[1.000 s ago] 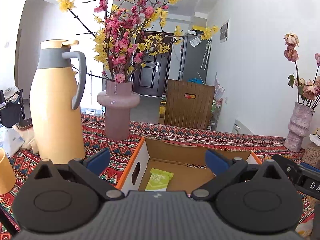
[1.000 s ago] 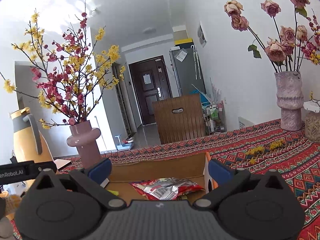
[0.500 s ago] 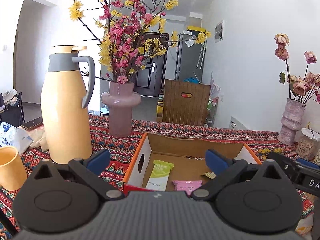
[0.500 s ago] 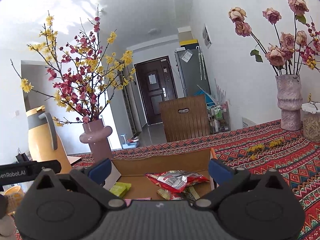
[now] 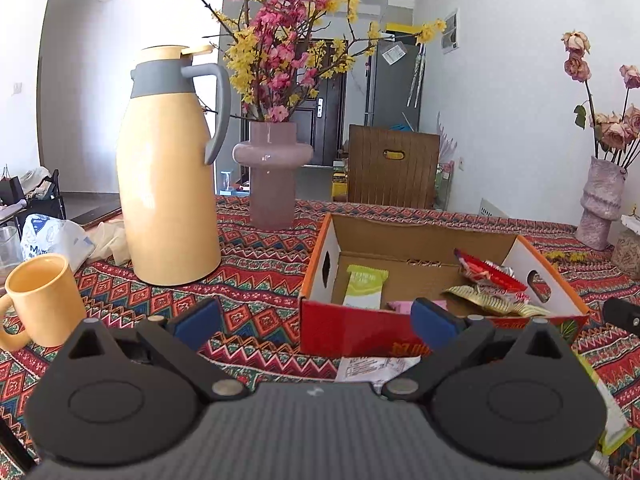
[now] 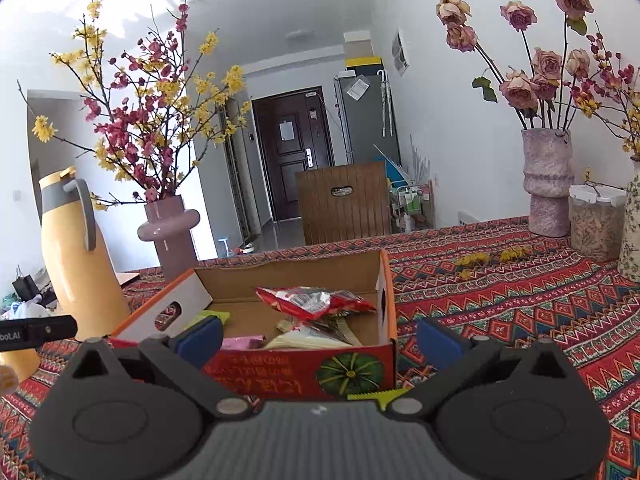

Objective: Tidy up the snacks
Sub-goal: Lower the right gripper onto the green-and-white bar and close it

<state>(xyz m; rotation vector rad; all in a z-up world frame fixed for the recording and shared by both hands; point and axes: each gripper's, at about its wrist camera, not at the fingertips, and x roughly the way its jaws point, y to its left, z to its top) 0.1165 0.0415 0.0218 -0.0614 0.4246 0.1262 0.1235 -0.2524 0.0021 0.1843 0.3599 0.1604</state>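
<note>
An open cardboard box [image 5: 400, 332] with a red front stands on the patterned tablecloth; it also shows in the right wrist view [image 6: 280, 368]. Inside lie a green packet [image 5: 364, 286], a pink packet [image 5: 400, 306], a red foil bag [image 5: 486, 270] and yellow wrappers [image 5: 488, 300]. My left gripper [image 5: 314, 316] is open and empty, just in front of the box. My right gripper [image 6: 320, 340] is open and empty, also before the box. A white packet [image 5: 376, 368] lies on the cloth under the left gripper. A green packet edge [image 6: 372, 396] lies under the right gripper.
A tall yellow thermos jug [image 5: 168, 168] and a yellow mug [image 5: 40, 300] stand left of the box. A pink vase with flowering branches [image 5: 274, 176] stands behind. Another vase with dried roses [image 6: 546, 188] and a jar [image 6: 596, 224] stand at the right.
Both grippers have pulled back and up from over the box, so the whole box and its red front now show. Both stay open.
</note>
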